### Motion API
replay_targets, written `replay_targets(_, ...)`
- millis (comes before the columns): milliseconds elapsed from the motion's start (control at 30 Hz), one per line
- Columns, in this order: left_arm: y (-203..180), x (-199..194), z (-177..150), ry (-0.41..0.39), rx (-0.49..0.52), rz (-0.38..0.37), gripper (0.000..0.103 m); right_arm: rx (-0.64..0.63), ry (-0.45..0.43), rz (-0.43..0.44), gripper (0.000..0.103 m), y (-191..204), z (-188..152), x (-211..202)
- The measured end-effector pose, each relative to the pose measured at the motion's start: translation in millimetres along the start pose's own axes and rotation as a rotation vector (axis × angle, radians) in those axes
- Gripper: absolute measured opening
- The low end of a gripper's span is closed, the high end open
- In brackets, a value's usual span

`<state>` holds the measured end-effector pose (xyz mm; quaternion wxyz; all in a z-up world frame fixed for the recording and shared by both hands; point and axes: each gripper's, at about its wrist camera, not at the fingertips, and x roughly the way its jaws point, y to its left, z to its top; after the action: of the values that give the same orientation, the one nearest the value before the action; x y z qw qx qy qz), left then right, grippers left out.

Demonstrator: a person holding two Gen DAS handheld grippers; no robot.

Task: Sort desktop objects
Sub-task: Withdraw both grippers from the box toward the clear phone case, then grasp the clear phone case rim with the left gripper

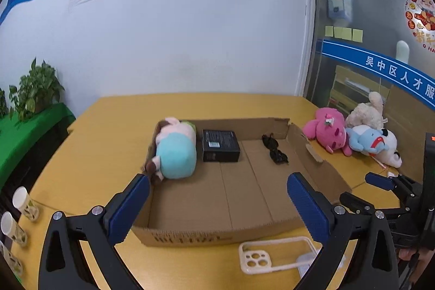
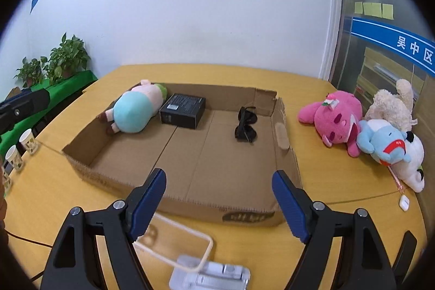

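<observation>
A shallow cardboard box (image 1: 312, 154) (image 2: 282, 127) lies on the yellow table. In it are a teal and pink plush (image 1: 176, 151) (image 2: 136, 110), a black box (image 1: 220, 145) (image 2: 182, 110) and black sunglasses (image 1: 274, 150) (image 2: 246, 125). A clear phone case (image 1: 272, 254) (image 2: 174, 243) lies in front of the box. My left gripper (image 1: 217, 205) is open and empty above the box's near edge. My right gripper (image 2: 218, 203) is open and empty over the box's near wall; it also shows in the left wrist view (image 1: 380, 181).
A pink plush (image 1: 327, 132) (image 2: 334, 118), a cream plush (image 1: 367, 113) (image 2: 394, 105) and a blue and white plush (image 1: 375, 144) (image 2: 391, 146) lie right of the box. Paper cups (image 1: 19, 214) (image 2: 21, 146) stand at the left edge. A clear plastic item (image 2: 212, 273) lies near me. A small white object (image 2: 403, 201) lies at right.
</observation>
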<state>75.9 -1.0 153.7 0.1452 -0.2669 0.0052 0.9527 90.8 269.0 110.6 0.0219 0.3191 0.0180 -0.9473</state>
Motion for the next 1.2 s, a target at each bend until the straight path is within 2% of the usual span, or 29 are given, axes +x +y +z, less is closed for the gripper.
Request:
replay_targets(133,6,5,-22,0.067,-0.004,-0.020,0.102,0.007,0.023,0.029,0.080,-12,-22,-8)
replay_targets(300,15,28,-55,0.193,-0.014,-0.079,0.102,0.052,0.174,0.087,0.080,-36,-67,13)
replay_targets(400,18,54,-71,0.278,-0.034,-0.127,0.099,0.110,0.237,0.175,0.079,-42,-83,30)
replay_targets(467,18,74,-81,0.341,-0.044,-0.160,0.082,0.127,0.256,0.236,0.079,-38,-86,41)
replay_targets(533,19,95,-90,0.412,-0.064,-0.192,0.072,0.137,0.271,0.269,0.079,-34,-86,50)
replay_targets(633,18,120,-102,0.485,-0.085,-0.240,0.065,0.120,0.289,0.281,0.078,-25,-83,65)
replay_targets(733,16,143,-115,0.558,-0.099,-0.270,0.055,0.108,0.337,0.267,0.065,-19,-85,82)
replay_targets(800,15,152,-121,0.587,-0.117,-0.292,0.050,0.121,0.377,0.273,0.064,-20,-89,93)
replay_targets(900,12,162,-126,0.620,-0.126,-0.337,0.040,0.181,0.404,0.328,0.061,-22,-95,102)
replay_targets(967,10,165,-128,0.635,-0.124,-0.389,0.027,0.197,0.409,0.359,0.055,-19,-95,106)
replay_targets(1067,11,163,-128,0.634,-0.100,-0.411,0.025,0.179,0.402,0.397,0.054,-6,-93,105)
replay_targets(1200,31,150,-127,0.609,-0.138,-0.430,0.024,0.115,0.353,0.435,0.053,22,-86,96)
